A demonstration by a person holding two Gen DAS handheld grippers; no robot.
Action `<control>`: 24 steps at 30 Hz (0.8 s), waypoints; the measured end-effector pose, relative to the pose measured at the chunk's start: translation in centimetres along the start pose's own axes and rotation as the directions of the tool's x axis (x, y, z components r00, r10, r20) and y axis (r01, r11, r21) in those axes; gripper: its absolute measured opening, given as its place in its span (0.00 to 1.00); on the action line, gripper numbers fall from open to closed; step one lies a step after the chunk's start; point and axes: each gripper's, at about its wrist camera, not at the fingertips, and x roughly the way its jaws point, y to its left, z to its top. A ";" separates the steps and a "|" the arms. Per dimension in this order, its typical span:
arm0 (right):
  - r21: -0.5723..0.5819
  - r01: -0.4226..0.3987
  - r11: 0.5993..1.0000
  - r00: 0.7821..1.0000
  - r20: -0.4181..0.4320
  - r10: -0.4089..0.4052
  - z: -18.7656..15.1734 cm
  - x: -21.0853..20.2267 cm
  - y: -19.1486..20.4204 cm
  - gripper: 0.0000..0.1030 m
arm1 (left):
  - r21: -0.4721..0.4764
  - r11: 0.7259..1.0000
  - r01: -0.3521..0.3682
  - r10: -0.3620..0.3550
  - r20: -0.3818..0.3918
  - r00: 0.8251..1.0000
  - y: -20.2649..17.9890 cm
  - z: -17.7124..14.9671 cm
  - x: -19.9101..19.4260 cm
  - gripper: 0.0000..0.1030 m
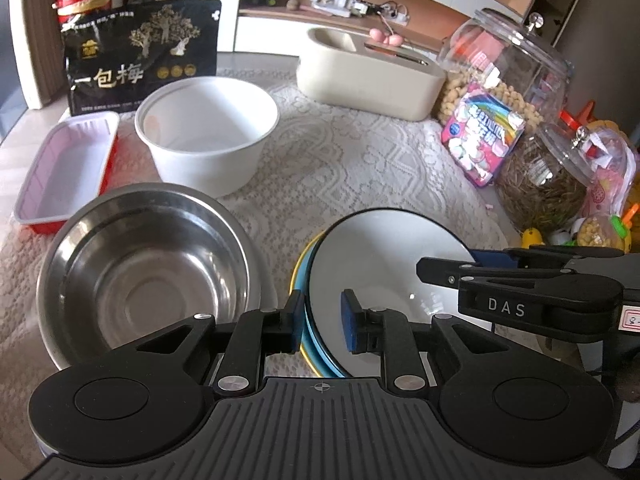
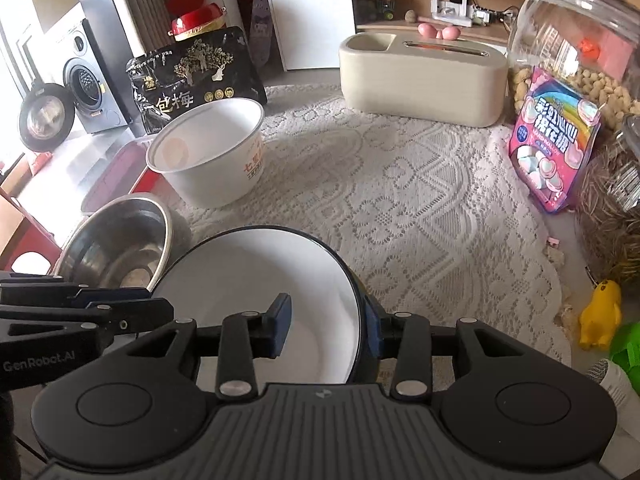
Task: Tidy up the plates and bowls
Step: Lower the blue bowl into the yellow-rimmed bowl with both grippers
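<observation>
A: Looking for the bowl [image 1: 384, 264]: where does it sit?

B: Near the front of the desk [image 1: 340, 160], nested on a blue plate [image 1: 314, 354], just right of the steel bowl [image 1: 148, 280]. Its mouth faces up. It is round, so it has no long axis.

A: And the left claw [image 1: 322, 322]?

B: It is narrowly set across the bowl's left rim, one pad outside and one inside, and it seems to pinch the rim. The plate's yellow edge runs by the outer pad (whether it is caught too, I cannot tell).

A: The right claw [image 2: 328, 328]?

B: It straddles the bowl's right wall and stands wider. The outer pad is against the dark outside and the inner pad hangs over the white inside. I cannot tell if that inner pad presses the wall.

A: What else is there to sort?

B: A white tub [image 1: 208, 140] stands behind the steel bowl, and both are mouth up. A red tray [image 1: 64, 168] lies at far left, its long axis running away from the front edge toward the black bag [image 1: 140, 56].
</observation>
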 end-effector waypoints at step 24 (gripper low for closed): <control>0.049 0.029 0.998 0.999 -0.045 -0.027 -0.2 1.3 -1.2 0.48 | 0.089 0.990 0.114 -0.103 -0.122 0.987 1.8 2.2 2.6 0.22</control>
